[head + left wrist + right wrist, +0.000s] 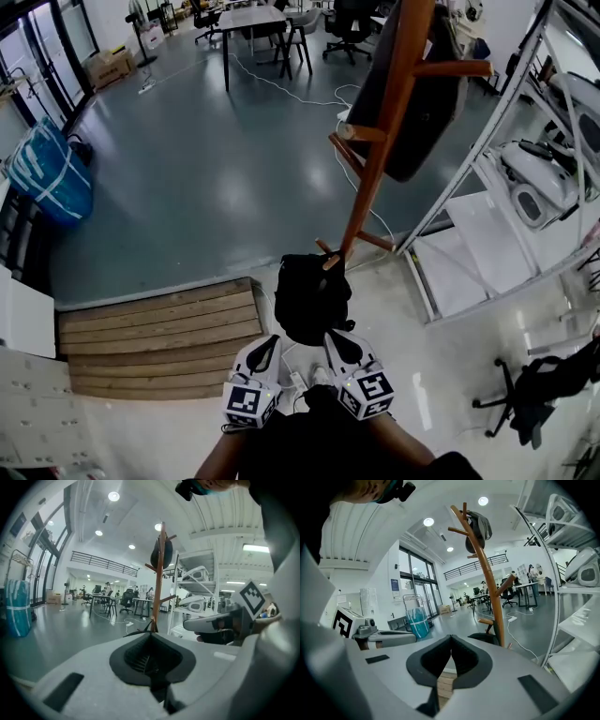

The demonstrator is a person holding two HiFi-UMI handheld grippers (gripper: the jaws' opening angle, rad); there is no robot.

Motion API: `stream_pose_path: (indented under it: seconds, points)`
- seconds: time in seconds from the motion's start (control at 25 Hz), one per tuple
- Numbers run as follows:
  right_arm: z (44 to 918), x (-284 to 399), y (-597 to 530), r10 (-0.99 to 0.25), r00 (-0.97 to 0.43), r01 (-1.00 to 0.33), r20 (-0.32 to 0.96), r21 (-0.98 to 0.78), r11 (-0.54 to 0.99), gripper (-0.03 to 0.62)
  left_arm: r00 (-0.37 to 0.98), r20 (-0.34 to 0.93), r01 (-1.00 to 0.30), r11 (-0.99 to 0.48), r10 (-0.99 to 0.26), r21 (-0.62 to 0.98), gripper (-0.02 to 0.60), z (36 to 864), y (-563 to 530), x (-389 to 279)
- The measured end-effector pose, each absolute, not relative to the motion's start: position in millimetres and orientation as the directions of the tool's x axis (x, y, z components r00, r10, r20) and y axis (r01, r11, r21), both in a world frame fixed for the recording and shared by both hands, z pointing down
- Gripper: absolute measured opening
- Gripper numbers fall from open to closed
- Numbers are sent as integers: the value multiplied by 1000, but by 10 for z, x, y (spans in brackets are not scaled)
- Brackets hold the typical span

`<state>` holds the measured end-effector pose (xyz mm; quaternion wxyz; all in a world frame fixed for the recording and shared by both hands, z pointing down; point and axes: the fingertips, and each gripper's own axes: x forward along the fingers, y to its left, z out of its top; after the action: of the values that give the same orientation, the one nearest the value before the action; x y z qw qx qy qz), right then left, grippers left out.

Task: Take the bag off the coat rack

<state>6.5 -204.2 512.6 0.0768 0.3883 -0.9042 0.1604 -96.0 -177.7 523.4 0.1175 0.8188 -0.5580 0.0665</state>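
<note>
A dark bag hangs high on the wooden coat rack, which stands ahead of me and slightly to the right. The left gripper view shows the bag at the top of the pole. It also hangs near the top hooks in the right gripper view. My left gripper and right gripper are side by side low in the head view, short of the rack's foot. Both are shut with nothing between the jaws. A black object sits at the rack's base.
Metal shelving with white equipment stands close to the rack's right. A wooden step lies to my left. A blue bag is at the far left, tables and chairs are far back, and a black chair is at the lower right.
</note>
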Motion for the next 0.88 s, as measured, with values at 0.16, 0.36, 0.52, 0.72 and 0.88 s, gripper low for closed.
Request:
stream_pose_path:
  seconds: [0.16, 0.36, 0.52, 0.72, 0.88]
  points:
    - [5163, 67, -2056, -715, -640, -768, 281, -244, 592, 12, 459, 278, -883, -468, -844, 37, 18, 5297, -1877, -994]
    - [5275, -24, -2080, -740, -593, -805, 317, -240, 542, 12, 518, 336, -831, -557, -787, -23, 18, 5376, -2061, -1085]
    - [5361, -28, -2127, -744, -566, -824, 353, -231, 517, 12, 587, 358, -759, -647, -726, -69, 18, 5458, -2232, -1058]
    - [5425, 9, -2224, -754, -531, -847, 386, -220, 484, 14, 716, 395, -574, -807, -575, -135, 18, 5502, -2406, -918]
    - [5456, 108, -2355, -767, -495, -868, 409, -203, 453, 15, 776, 387, -497, -861, -497, -109, 21, 5494, -2619, -842]
